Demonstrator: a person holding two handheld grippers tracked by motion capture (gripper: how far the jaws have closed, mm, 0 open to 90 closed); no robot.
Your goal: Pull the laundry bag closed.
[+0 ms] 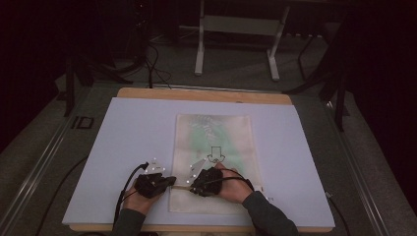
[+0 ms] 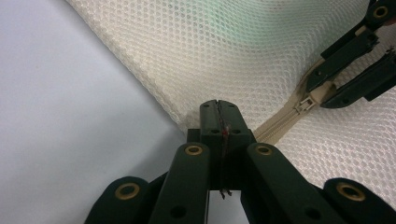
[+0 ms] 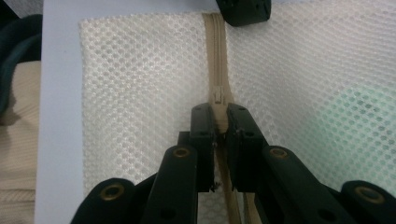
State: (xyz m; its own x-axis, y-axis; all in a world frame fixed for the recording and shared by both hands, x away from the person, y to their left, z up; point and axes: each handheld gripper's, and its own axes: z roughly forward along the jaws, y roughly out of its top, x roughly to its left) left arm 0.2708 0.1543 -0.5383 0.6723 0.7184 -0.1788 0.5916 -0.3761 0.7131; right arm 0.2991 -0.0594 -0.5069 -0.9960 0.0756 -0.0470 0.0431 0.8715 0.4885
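A cream mesh bag [image 1: 214,142] lies flat on the white board [image 1: 128,142], with something pale green [image 1: 206,135] showing through the mesh. A tan zipper [image 3: 215,51] runs across its near end. My left gripper [image 1: 172,181] is shut on the bag's edge [image 2: 187,122] at the zipper's end, its jaws pressed together [image 2: 218,116]. My right gripper [image 1: 193,186] faces it from the right, shut on the zipper pull [image 3: 218,122] just behind the slider [image 3: 217,95]. The slider [image 2: 306,103] and right gripper [image 2: 348,70] also appear in the left gripper view.
The board rests on a wooden table [image 1: 206,94]. A black arrow mark [image 1: 216,154] sits on the bag. Cables [image 1: 129,179] trail from the grippers. A metal stand [image 1: 236,29] and cords lie on the floor behind. Bare board lies left and right of the bag.
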